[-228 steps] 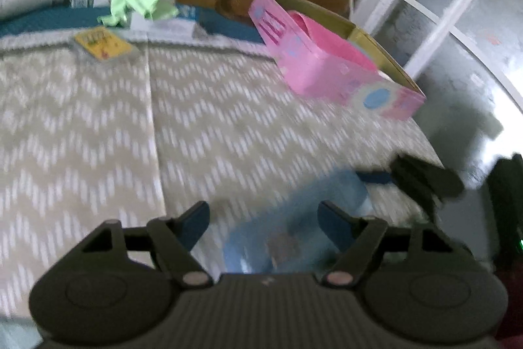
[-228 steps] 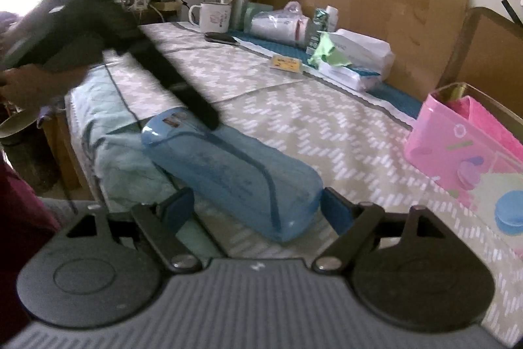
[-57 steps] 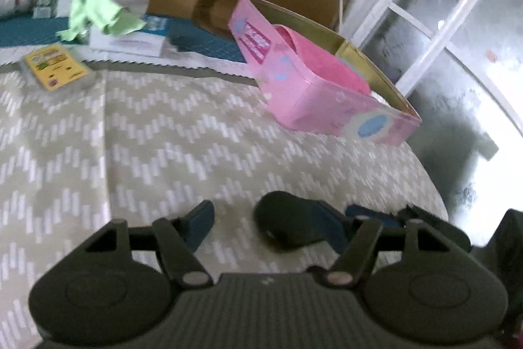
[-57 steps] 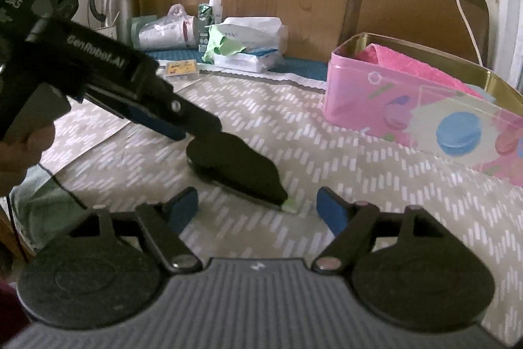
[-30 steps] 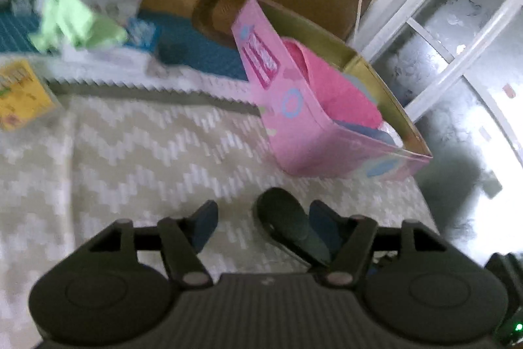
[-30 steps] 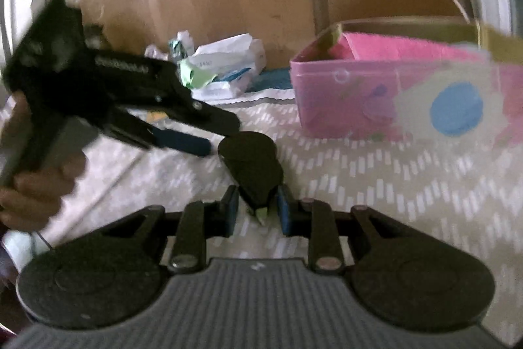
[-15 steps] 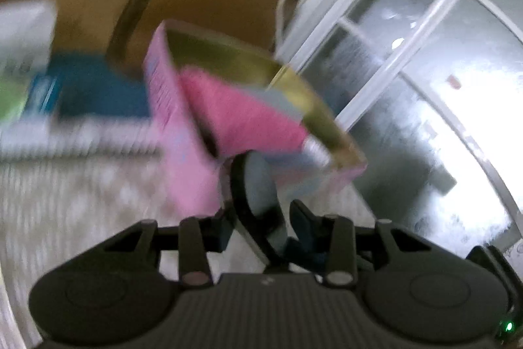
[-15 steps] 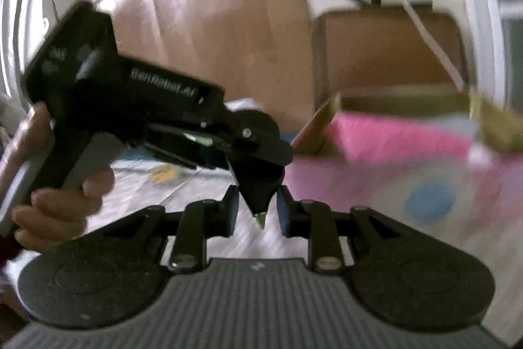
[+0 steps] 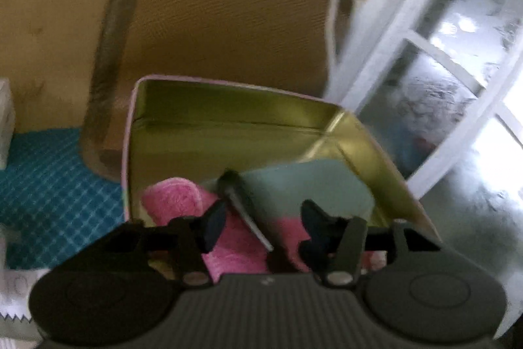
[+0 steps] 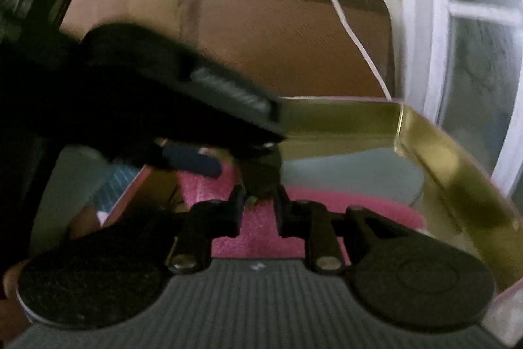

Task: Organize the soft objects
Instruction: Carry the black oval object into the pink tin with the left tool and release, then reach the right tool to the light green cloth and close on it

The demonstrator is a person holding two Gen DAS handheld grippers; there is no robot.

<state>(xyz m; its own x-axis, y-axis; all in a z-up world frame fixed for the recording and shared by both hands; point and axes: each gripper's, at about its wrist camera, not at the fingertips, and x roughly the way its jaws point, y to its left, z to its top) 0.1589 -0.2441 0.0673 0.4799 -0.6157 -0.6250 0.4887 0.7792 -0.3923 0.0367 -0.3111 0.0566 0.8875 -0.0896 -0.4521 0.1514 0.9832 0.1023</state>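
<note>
A dark, flat soft object point(image 9: 243, 205) is seen suspended over the open pink tin point(image 9: 228, 110), whose gold-coloured interior already holds a pink towel point(image 9: 176, 198) and a pale blue-green pad point(image 9: 310, 185) towards the far right. The sorting appears well advanced: two soft items are judged to be stowed, while the dark piece has not yet been laid down inside.

The left gripper point(image 9: 261, 218) is angled downward over the near edge of the tin, its jaws opening, with the dark object standing between them and no pad clearly pressed on it. In the right wrist view, the right gripper point(image 10: 258, 195) is clamped on the near end of the same dark object point(image 10: 261, 175), its jaws narrowing on it, and is tilted down towards the towel point(image 10: 294, 237). The left gripper's body point(image 10: 130, 94) is seen crossing from the left. Part of a hand point(image 10: 9, 283) is glimpsed at the lower left. A brown chair back point(image 9: 228, 22) stands beyond the tin.
</note>
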